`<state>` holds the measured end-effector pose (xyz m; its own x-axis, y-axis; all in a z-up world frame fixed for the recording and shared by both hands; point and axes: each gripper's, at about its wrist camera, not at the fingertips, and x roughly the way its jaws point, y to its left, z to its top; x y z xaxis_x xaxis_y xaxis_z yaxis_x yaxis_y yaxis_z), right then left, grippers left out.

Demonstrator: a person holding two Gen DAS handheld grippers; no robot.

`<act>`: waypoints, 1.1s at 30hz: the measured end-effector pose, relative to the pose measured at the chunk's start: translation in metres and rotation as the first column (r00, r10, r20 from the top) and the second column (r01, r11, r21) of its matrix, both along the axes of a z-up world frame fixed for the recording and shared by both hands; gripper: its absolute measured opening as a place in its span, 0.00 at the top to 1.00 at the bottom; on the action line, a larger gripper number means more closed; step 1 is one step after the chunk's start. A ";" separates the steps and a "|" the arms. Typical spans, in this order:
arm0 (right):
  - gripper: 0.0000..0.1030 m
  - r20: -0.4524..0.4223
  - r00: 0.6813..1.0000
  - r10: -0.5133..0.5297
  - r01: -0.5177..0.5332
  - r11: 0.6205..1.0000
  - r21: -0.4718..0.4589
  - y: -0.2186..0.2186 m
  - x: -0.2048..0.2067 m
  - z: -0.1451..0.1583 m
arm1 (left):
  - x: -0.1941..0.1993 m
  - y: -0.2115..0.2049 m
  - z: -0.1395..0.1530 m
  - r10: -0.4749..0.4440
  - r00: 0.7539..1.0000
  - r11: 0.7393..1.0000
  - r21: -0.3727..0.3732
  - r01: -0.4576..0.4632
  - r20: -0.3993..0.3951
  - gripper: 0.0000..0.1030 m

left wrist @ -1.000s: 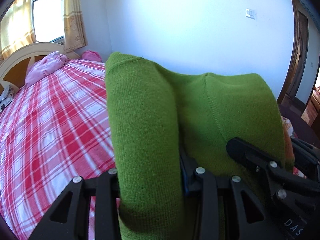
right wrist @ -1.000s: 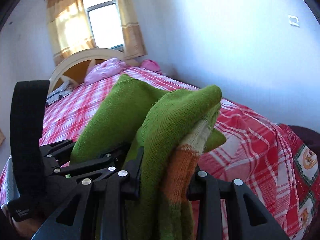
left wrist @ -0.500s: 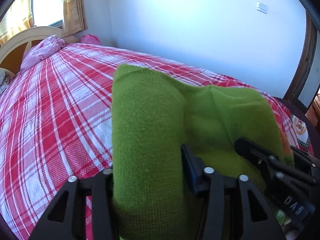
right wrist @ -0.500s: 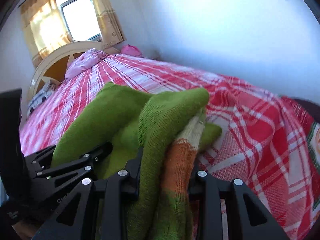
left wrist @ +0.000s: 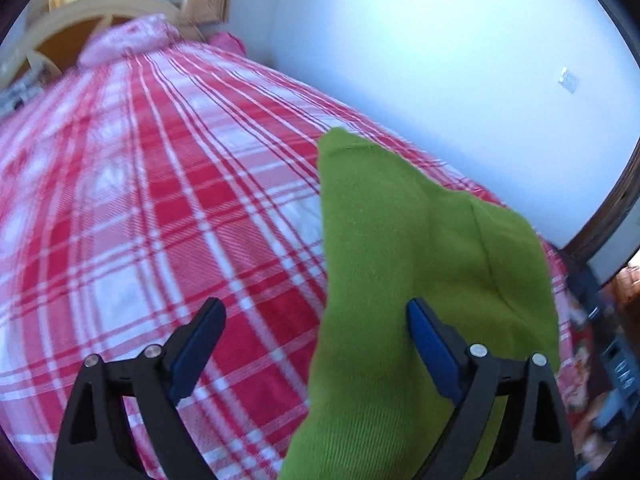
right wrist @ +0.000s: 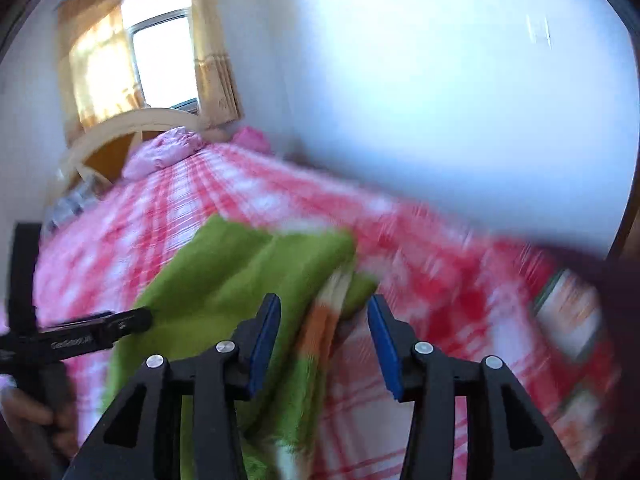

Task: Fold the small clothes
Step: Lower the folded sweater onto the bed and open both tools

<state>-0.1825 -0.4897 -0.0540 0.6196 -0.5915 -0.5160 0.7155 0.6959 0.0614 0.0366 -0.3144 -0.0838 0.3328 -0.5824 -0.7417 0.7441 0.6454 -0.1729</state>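
Now both jaws opening: left gripper [left wrist: 316,322] and right gripper [right wrist: 324,320] free green knit garment [left wrist: 420,264]; we drop fold flat on plaid bedspread [left wrist: 160,208].

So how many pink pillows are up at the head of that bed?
2: a pale pink rumpled pillow against the cream headboard, and a brighter pink pillow beside it by the wall. Others may be hidden.

Bedspread [right wrist: 420,280] and green garment [right wrist: 240,280] motion-blurred.
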 end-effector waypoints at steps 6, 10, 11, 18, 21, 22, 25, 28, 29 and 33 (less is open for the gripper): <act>0.91 -0.267 0.949 0.168 -0.198 0.976 -0.092 0.025 0.063 -0.012 | -0.029 -0.010 -0.008 -0.026 0.994 0.996 0.087 0.017 0.105 0.09; 0.92 -0.329 0.938 0.108 -0.143 0.986 -0.083 0.009 0.066 -0.040 | -0.032 -0.013 -0.010 -0.040 0.993 0.995 0.099 0.028 0.113 0.09; 0.92 -0.318 0.942 0.103 -0.134 0.988 -0.076 0.004 0.066 -0.041 | -0.032 -0.015 -0.011 -0.041 0.993 0.994 0.101 0.029 0.112 0.08; 0.92 -0.286 0.952 0.106 -0.126 0.991 -0.053 -0.018 0.079 -0.046 | -0.029 -0.031 -0.021 -0.043 0.993 0.991 0.128 0.028 0.111 0.02; 0.91 -0.298 0.951 0.079 -0.107 0.991 -0.082 -0.010 0.080 -0.046 | -0.027 -0.028 -0.021 -0.046 0.995 0.991 0.131 0.035 0.085 0.02; 0.90 -0.304 0.950 0.077 -0.107 0.991 -0.085 -0.008 0.078 -0.045 | -0.025 -0.024 -0.021 -0.045 0.997 0.991 0.127 0.037 0.059 0.02; 0.89 -0.335 0.940 0.069 -0.108 0.989 -0.099 0.003 0.074 -0.043 | -0.021 -0.010 -0.021 -0.034 0.999 0.992 0.118 0.035 -0.011 0.02; 0.88 -0.320 0.945 0.063 -0.098 0.991 -0.095 0.020 0.058 -0.035 | -0.031 0.004 -0.017 -0.042 0.999 0.991 0.131 0.039 0.019 0.02; 0.85 -0.316 0.947 0.062 -0.099 0.990 -0.101 0.026 0.052 -0.033 | -0.038 0.008 -0.016 -0.056 0.997 0.988 0.149 0.048 0.051 0.02; 0.80 -0.310 0.950 0.040 -0.089 0.985 -0.147 0.061 0.026 -0.030 | -0.055 0.021 -0.018 -0.076 0.992 0.982 0.182 0.057 0.097 0.02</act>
